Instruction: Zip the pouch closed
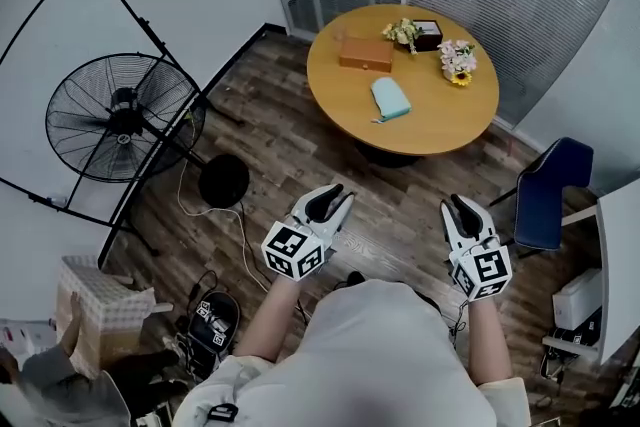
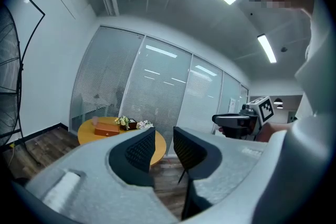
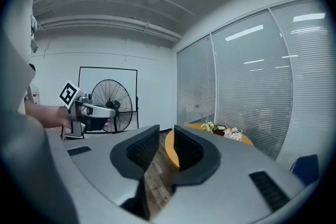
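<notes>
A light blue pouch [image 1: 390, 98] lies flat on the round wooden table [image 1: 440, 130] across the room, far from both grippers. My left gripper [image 1: 335, 197] is held in front of the person's body over the wood floor and points toward the table. Its jaws stand apart with nothing between them, as the left gripper view [image 2: 164, 136] shows. My right gripper [image 1: 460, 207] is held level beside it, and its jaws [image 3: 167, 134] are also apart and empty. From the gripper views I cannot make out the pouch.
On the table are a brown box [image 1: 365, 54], a dark box with flowers [image 1: 404, 32] and a second bunch of flowers [image 1: 458, 61]. A large standing fan [image 1: 122, 115] is at the left, a blue chair [image 1: 548, 190] at the right, a cardboard box [image 1: 95, 310] at the lower left.
</notes>
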